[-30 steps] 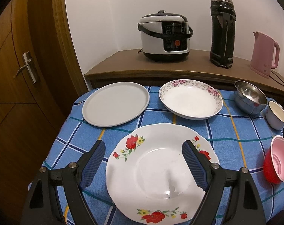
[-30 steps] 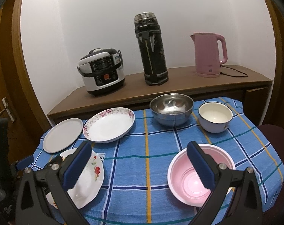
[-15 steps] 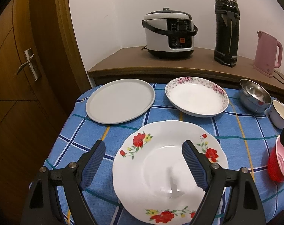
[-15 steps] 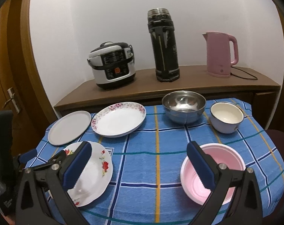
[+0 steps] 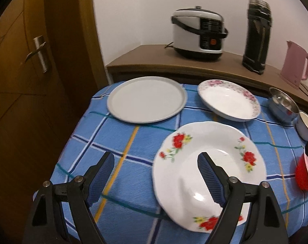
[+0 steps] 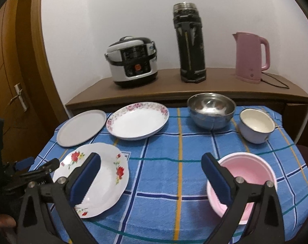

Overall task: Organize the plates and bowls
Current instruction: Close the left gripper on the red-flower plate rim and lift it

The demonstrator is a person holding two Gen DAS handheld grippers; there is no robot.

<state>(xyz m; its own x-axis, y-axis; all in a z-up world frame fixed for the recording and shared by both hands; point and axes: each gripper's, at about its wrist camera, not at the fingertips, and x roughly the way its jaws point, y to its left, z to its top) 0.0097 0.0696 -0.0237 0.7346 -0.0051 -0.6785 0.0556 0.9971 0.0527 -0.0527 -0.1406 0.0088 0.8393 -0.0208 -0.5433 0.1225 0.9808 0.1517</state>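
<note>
Sliding leftward | left gripper [image 5: 156,178] gaping, empty, now astride the red-flower plate's [image 5: 210,158] left rim, no longer centred over it | right gripper [image 6: 150,180] closing slightly, nothing between, pink bowl [image 6: 249,174] beside its right finger | nothing stacked yet.

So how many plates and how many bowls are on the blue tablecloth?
Plates: 3 (grey plate, pink-rimmed plate, red-flower plate)
Bowls: 3 (steel bowl, white bowl, pink bowl)
Total: 6
</note>
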